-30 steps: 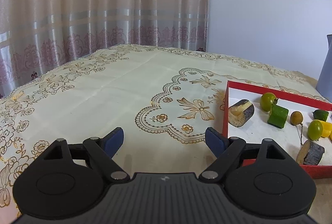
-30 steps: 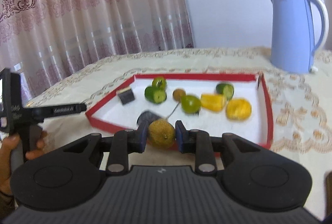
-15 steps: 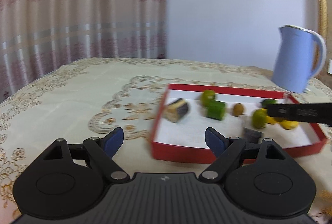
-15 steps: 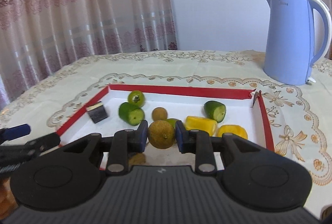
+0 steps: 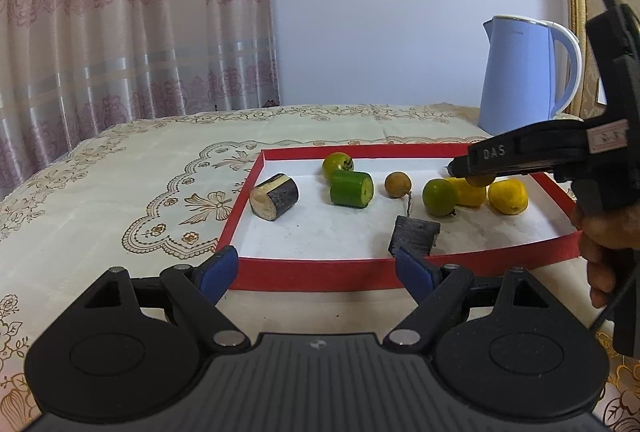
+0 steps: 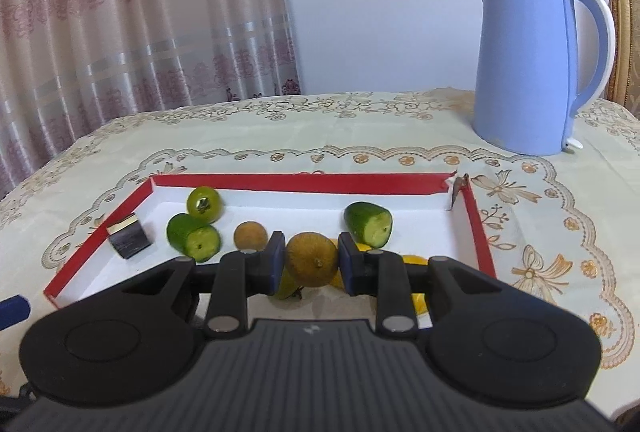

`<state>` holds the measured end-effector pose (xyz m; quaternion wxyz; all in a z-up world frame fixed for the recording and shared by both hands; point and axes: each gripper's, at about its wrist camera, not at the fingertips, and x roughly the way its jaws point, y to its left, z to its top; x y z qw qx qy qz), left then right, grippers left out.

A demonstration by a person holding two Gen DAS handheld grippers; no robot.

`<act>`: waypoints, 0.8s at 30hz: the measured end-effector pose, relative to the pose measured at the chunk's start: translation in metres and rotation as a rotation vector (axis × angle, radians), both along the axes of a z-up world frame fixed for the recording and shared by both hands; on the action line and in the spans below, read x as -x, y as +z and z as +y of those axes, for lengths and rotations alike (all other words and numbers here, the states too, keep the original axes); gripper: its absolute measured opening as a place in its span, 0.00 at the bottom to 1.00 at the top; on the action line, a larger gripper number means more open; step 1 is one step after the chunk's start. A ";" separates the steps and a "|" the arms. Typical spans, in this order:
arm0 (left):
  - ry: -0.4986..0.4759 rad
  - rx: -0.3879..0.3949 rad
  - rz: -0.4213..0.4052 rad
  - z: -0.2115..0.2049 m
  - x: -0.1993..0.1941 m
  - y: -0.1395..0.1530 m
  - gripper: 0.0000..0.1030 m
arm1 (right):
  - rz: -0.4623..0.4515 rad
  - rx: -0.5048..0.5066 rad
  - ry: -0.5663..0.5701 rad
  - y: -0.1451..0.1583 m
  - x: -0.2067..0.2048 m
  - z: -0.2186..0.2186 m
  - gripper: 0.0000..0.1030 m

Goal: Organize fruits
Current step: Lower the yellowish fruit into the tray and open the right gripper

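Right gripper (image 6: pixel 312 261) pinches a brown round fruit (image 6: pixel 312 258) above the red tray (image 6: pixel 312 183), apparently mid-placement; next it needs a bare patch to set down. Yellow pieces (image 5: pixel 507 195) and a green lime (image 5: pixel 439 197) crowd below. Left gripper (image 5: pixel 318 269) hangs spread and empty before the tray's near wall.

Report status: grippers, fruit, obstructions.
Right gripper shut on a brown round fruit, held over the red tray. Left gripper open, empty, at the tray's near wall. Yellow and green fruit crowd underneath.
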<state>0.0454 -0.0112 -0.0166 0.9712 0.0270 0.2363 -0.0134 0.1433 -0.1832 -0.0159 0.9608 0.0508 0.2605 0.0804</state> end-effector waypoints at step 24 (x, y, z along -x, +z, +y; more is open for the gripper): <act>-0.017 0.007 0.013 0.004 0.003 -0.002 0.84 | 0.005 0.077 -0.035 -0.006 -0.017 0.018 0.26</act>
